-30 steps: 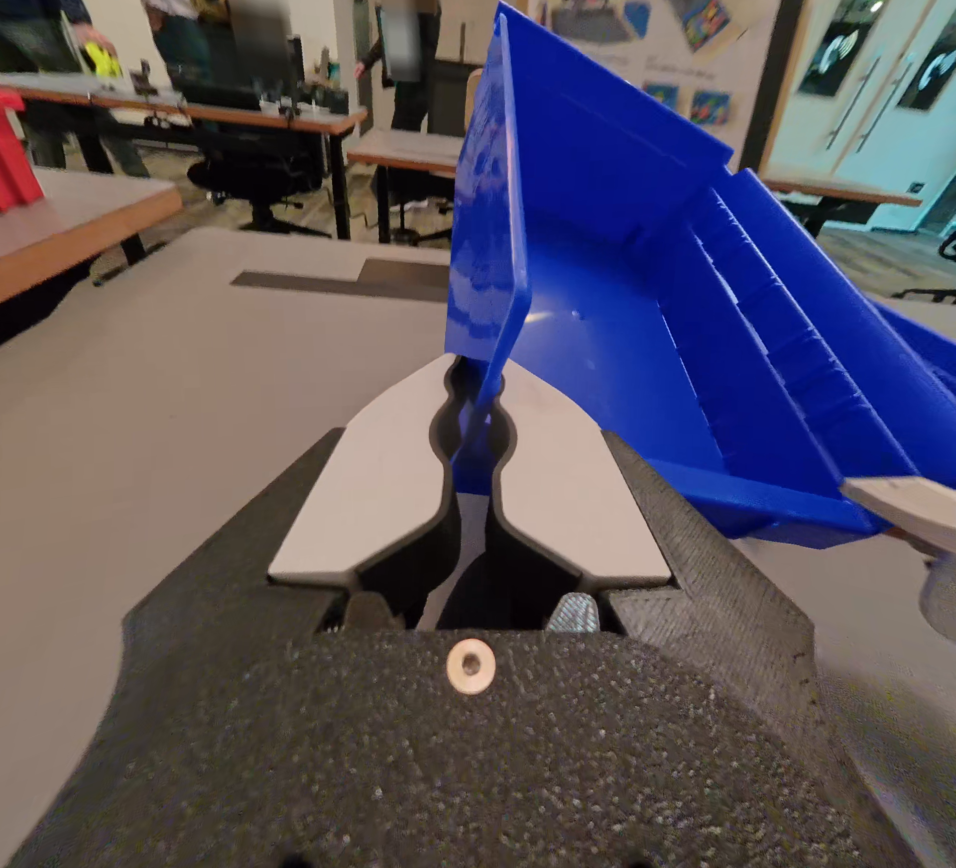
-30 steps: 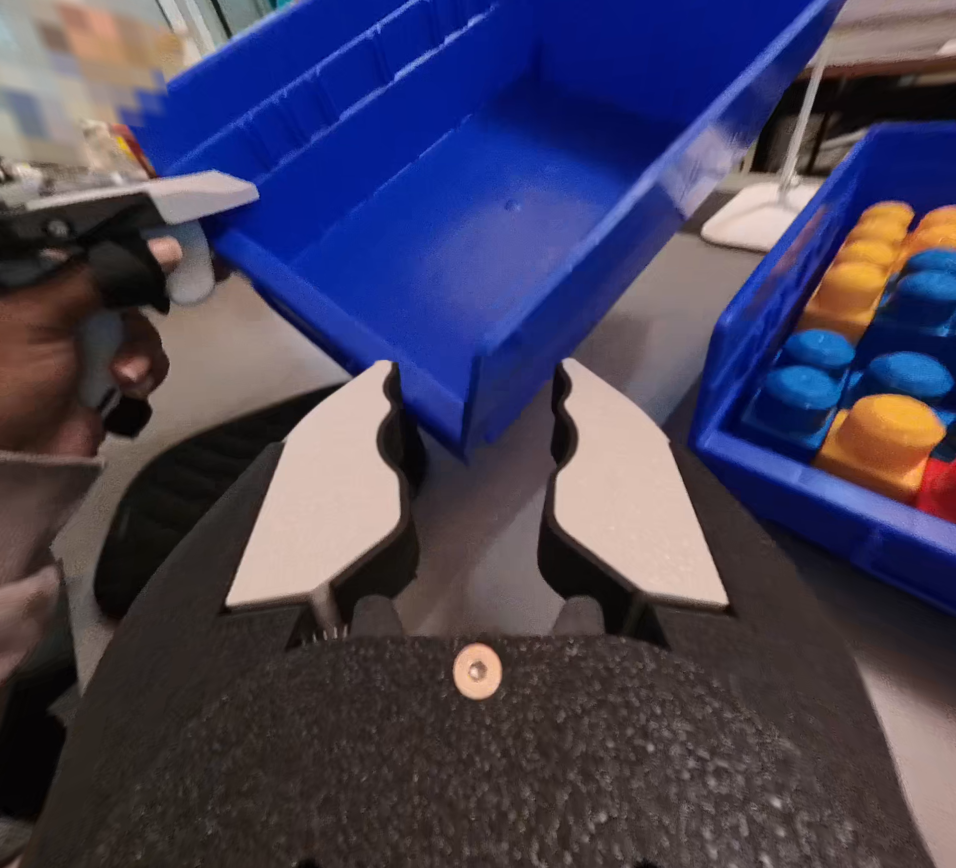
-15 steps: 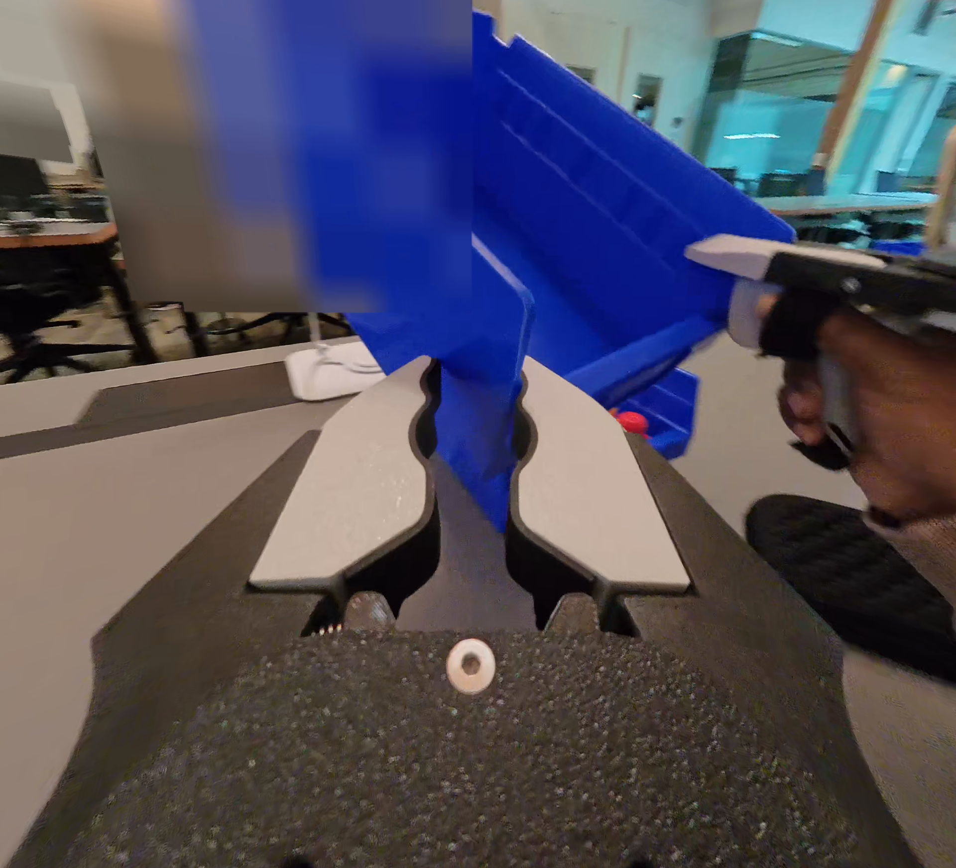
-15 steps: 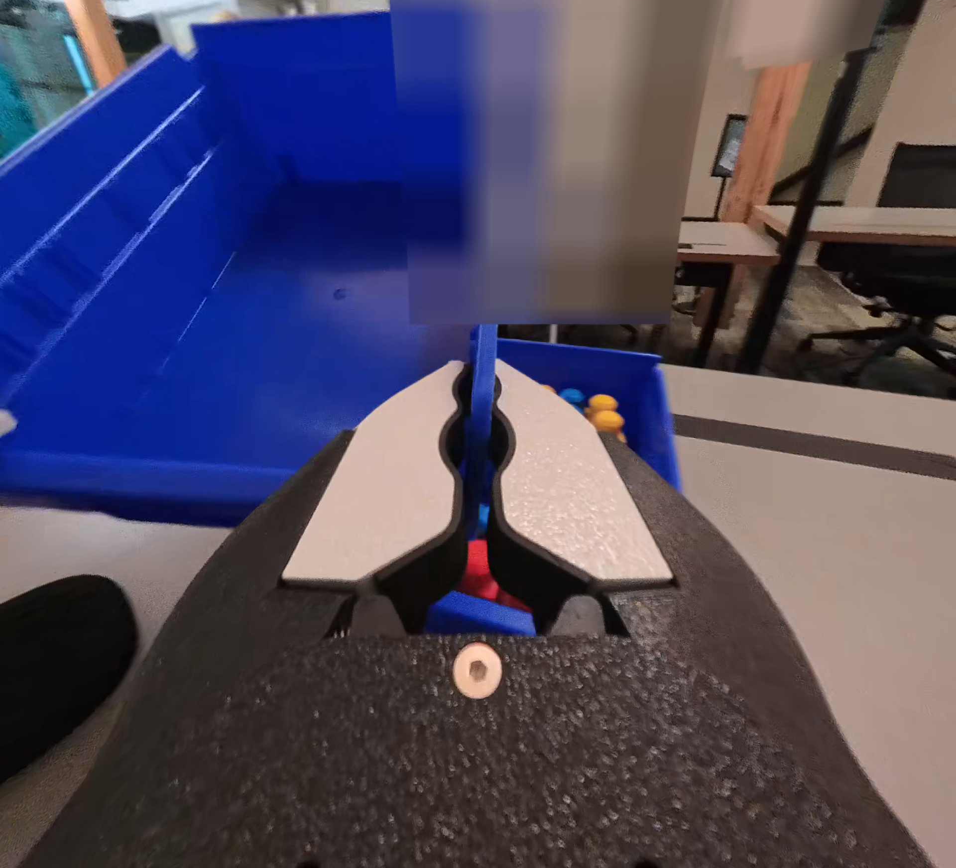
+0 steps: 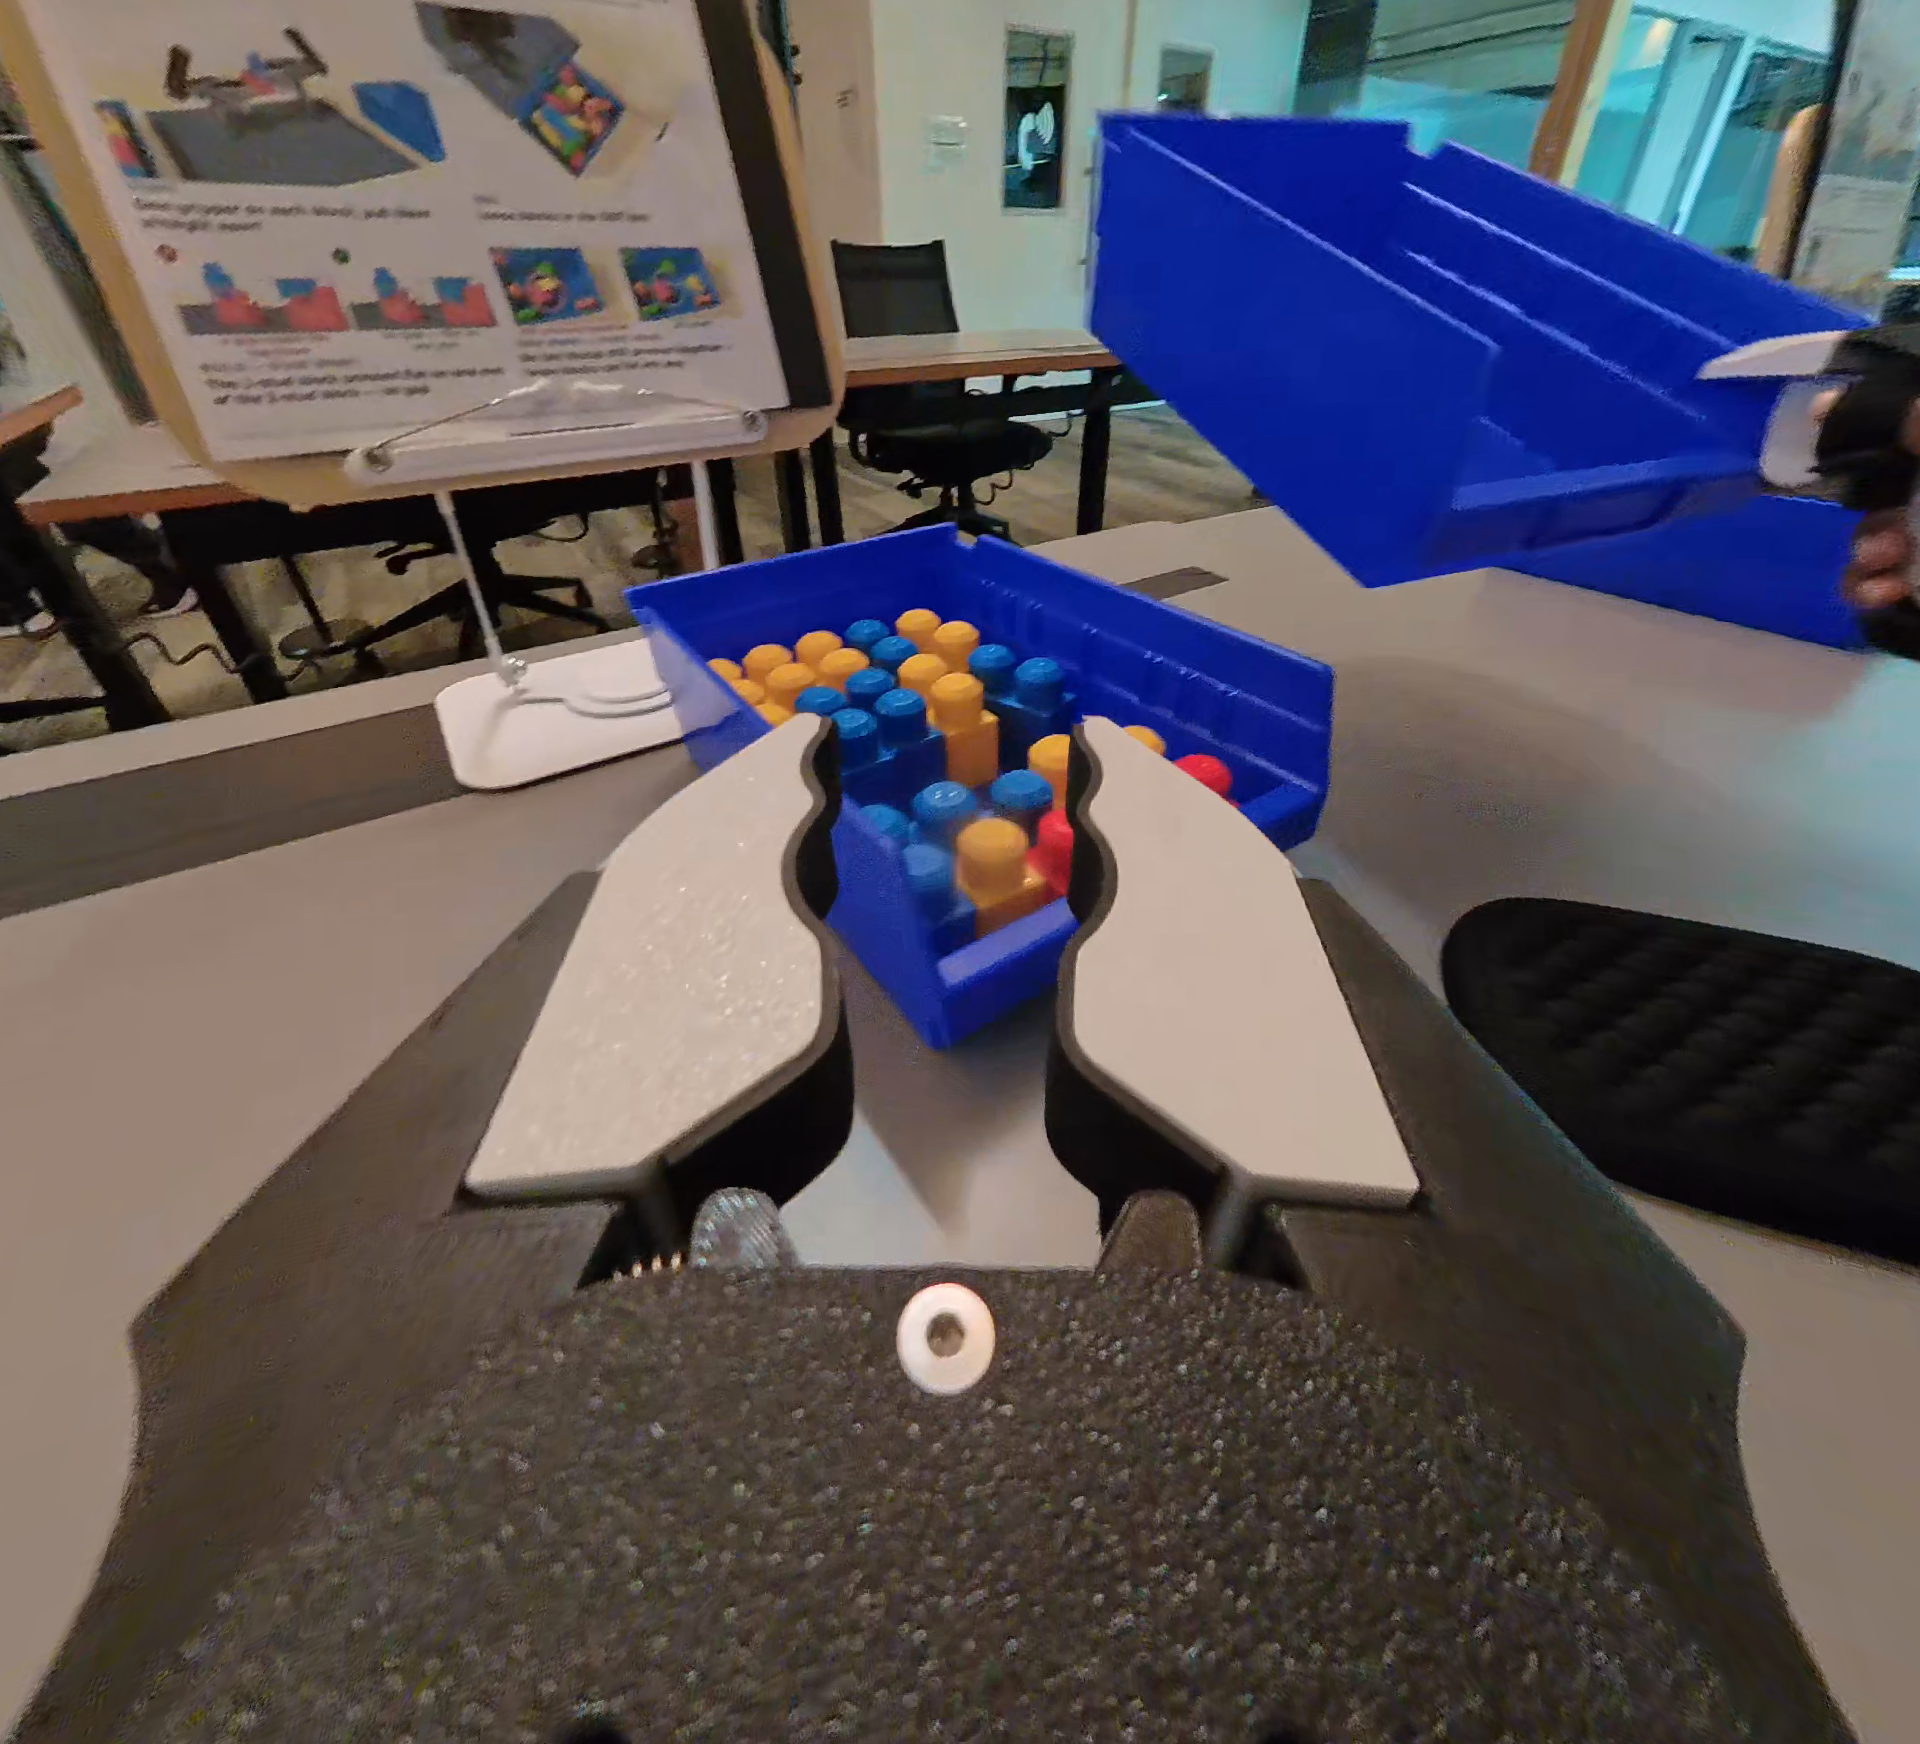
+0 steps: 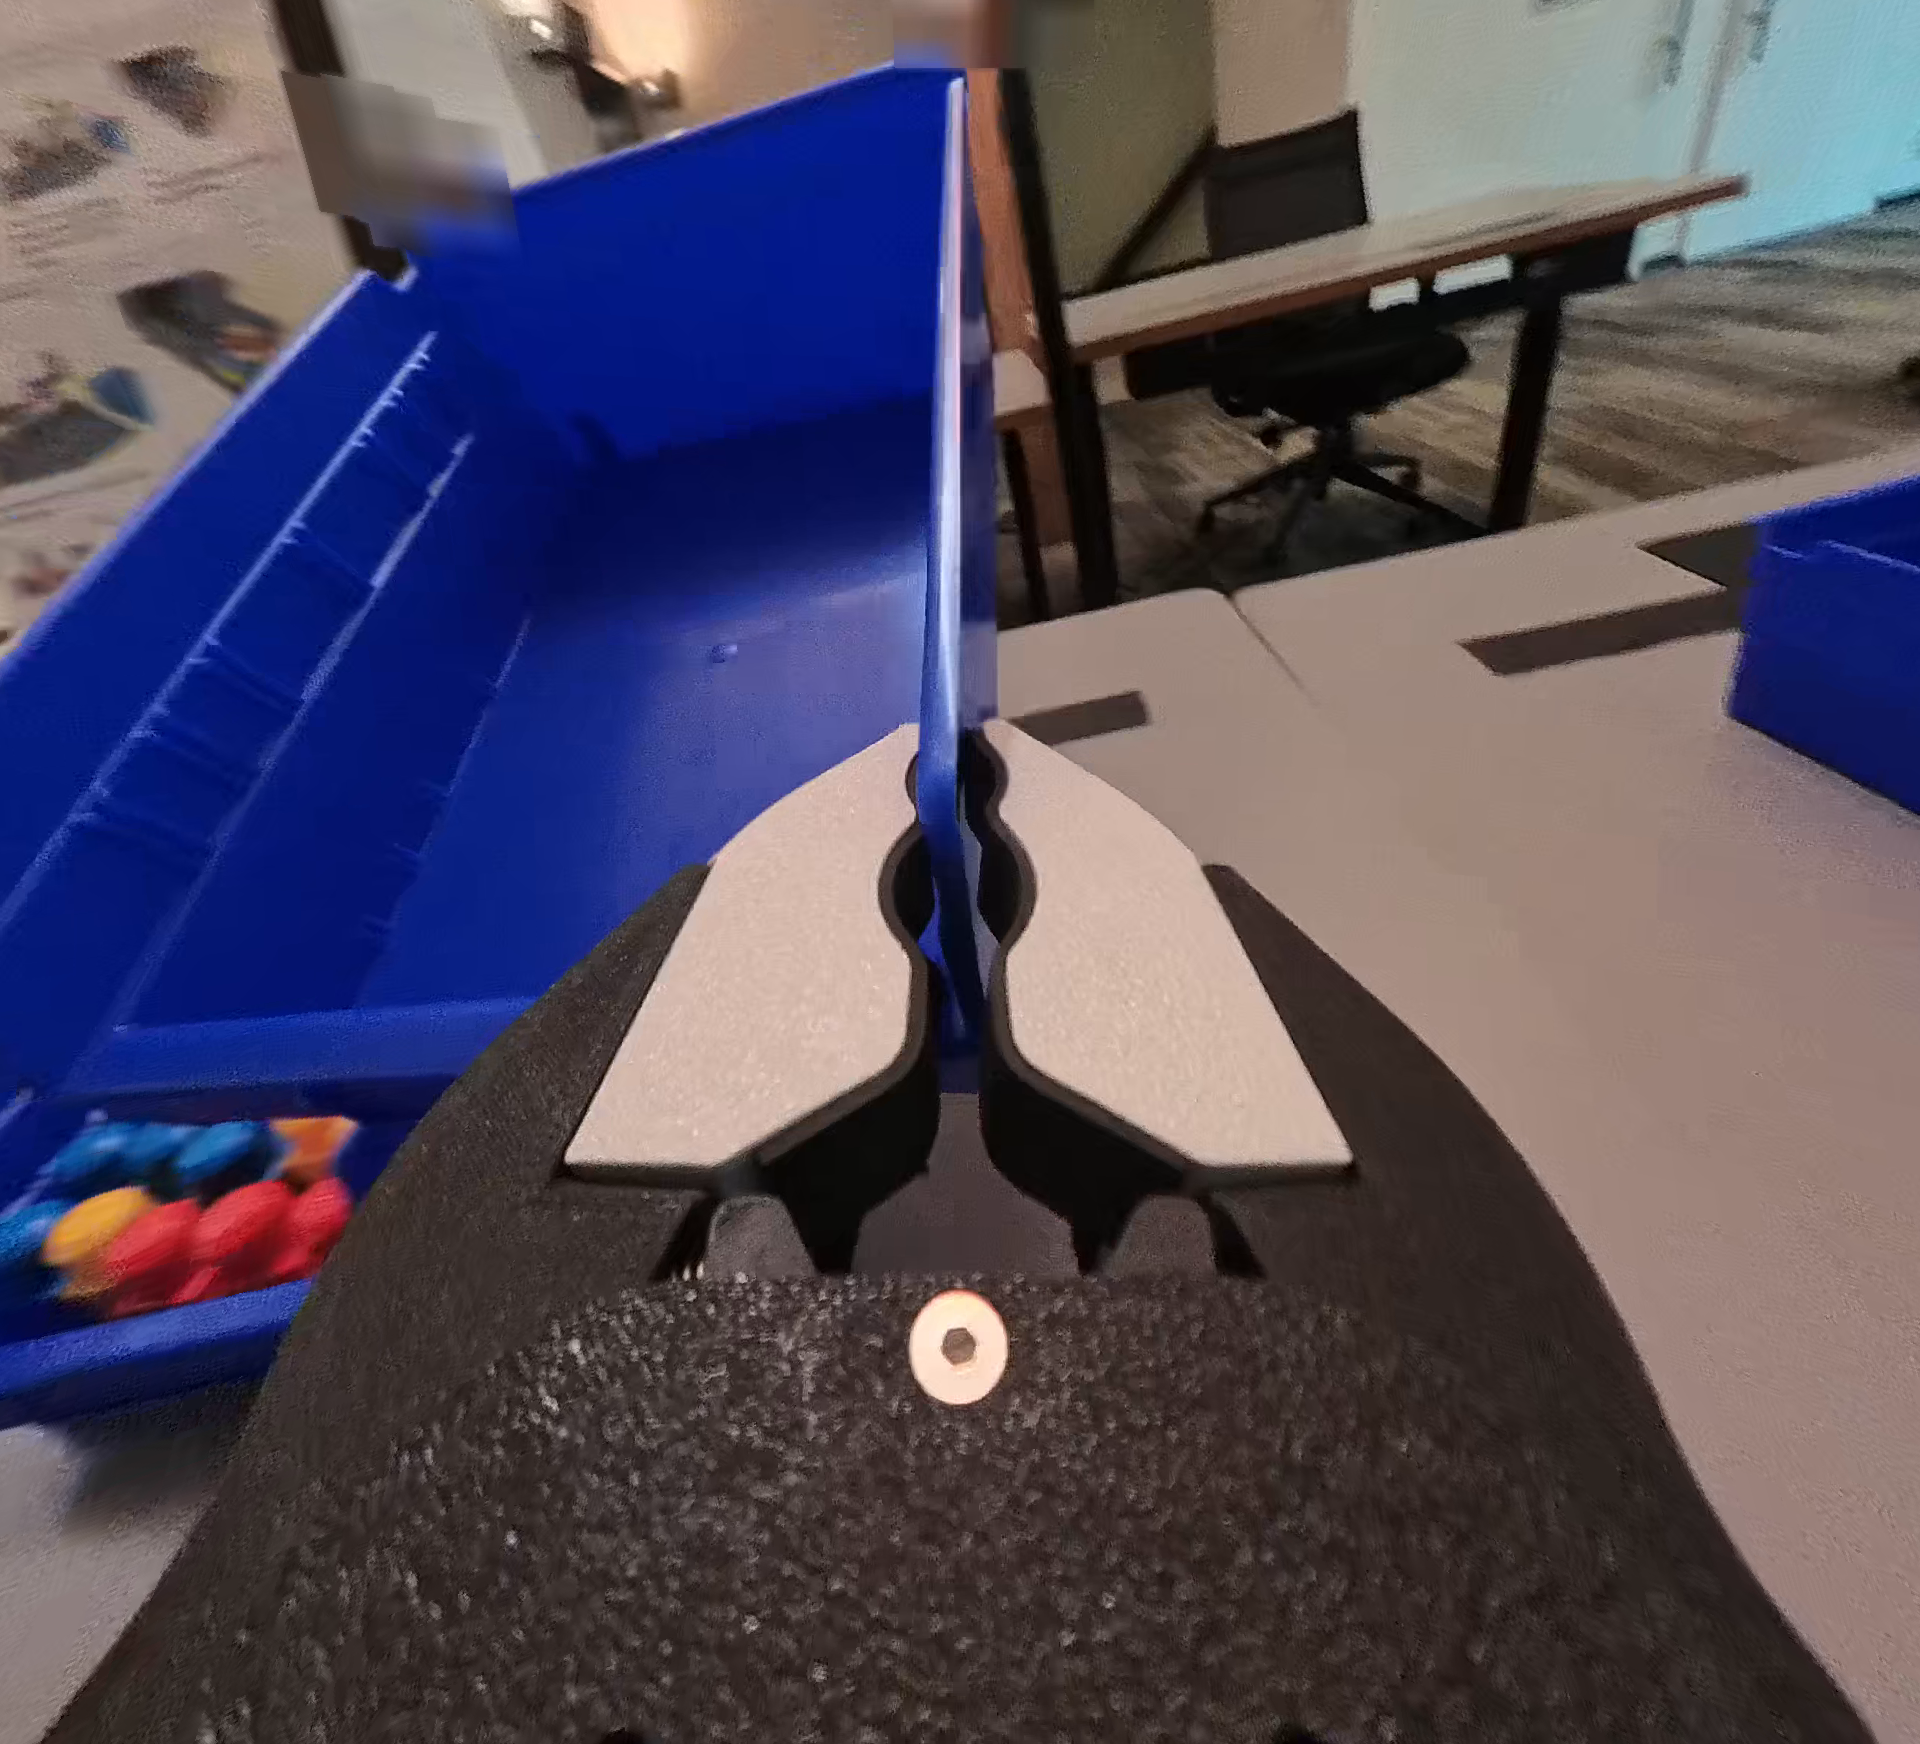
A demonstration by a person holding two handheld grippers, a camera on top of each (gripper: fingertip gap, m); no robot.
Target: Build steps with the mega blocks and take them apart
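With the left gripper (image 5: 945, 759) held open and empty before the bin (image 5: 1288, 728) where the mega blocks (image 5: 914, 686) lie, and the empty bin (image 6: 623, 676) carried clamped by its side wall in the right gripper (image 6: 951, 749), setup is judged unfinished, so setting it down is called for next.

Even indoor light, soft wide-angle views

My right view smears the blocks (image 6: 187, 1216) and poster (image 6: 94, 240); edges bow, a pale sheen streaks the bin wall (image 6: 951, 447), shadows stay faint.
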